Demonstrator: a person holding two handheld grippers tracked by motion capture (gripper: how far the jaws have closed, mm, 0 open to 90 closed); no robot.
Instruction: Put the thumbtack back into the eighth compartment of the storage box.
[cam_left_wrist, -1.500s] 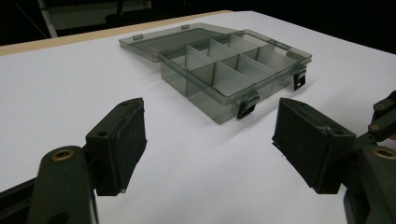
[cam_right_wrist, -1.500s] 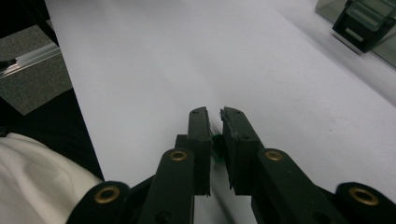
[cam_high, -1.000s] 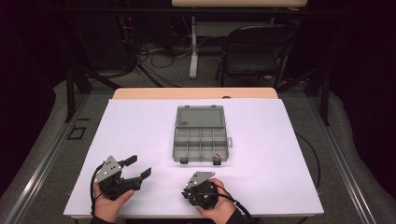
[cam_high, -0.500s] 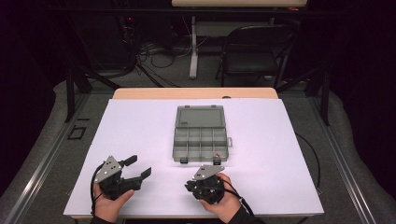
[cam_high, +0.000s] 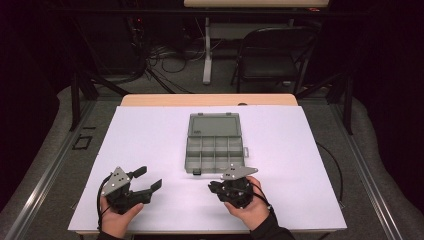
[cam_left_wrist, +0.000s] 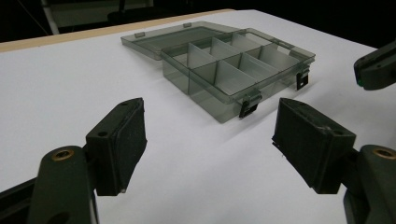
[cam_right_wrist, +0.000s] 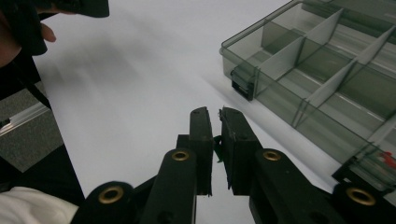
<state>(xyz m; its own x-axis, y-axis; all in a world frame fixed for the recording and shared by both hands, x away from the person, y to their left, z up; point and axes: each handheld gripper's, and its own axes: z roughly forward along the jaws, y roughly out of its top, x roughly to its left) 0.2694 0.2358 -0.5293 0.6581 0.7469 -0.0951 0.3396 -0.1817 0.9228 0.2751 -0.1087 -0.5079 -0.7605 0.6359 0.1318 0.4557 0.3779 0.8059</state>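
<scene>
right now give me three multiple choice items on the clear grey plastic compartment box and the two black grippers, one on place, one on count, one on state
1. Where does the clear grey plastic compartment box lie on the white table?
A. near the middle, beyond both grippers
B. at the far left corner
C. under the left gripper

2. How many black latches sit on the box's front wall?
A. none
B. two
C. four

3. How do the jaws stand?
A. both shut
B. left gripper open, right gripper shut
C. left shut, right open

Answers: 1 A, the high view shows it central, farther out than both hands. 2 B, the left gripper view shows one latch near each front corner. 3 B, the left pads stand wide apart with bare table between; the right pads are almost together.
</scene>
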